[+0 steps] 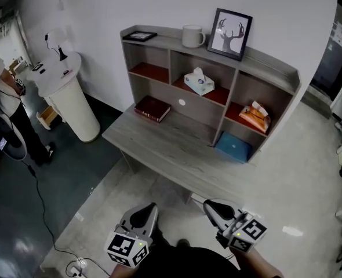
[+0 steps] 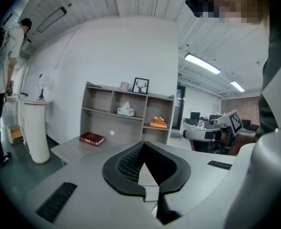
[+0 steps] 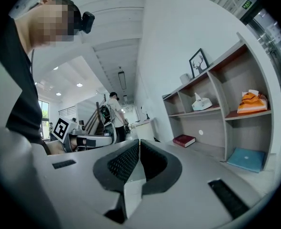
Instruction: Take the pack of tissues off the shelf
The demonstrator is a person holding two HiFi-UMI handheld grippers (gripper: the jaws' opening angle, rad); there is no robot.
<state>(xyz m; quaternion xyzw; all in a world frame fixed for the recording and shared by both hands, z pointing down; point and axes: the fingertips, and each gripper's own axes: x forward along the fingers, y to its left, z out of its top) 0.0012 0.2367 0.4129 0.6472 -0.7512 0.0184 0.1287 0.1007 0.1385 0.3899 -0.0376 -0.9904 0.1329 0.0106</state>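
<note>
Left gripper (image 1: 149, 209) and right gripper (image 1: 210, 206), jaws closed and empty, wait near, well apart from the far shelf (image 1: 275, 68), whose right compartment holds the orange pack of tissues (image 1: 254, 116), apparently not yet reached for.

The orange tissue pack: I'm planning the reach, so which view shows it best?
The head view: the orange tissue pack lies unobstructed in the right-hand compartment of the shelf, seen from above. The right gripper view shows it side-on near the picture's edge; the left gripper view shows it small and distant.
</note>
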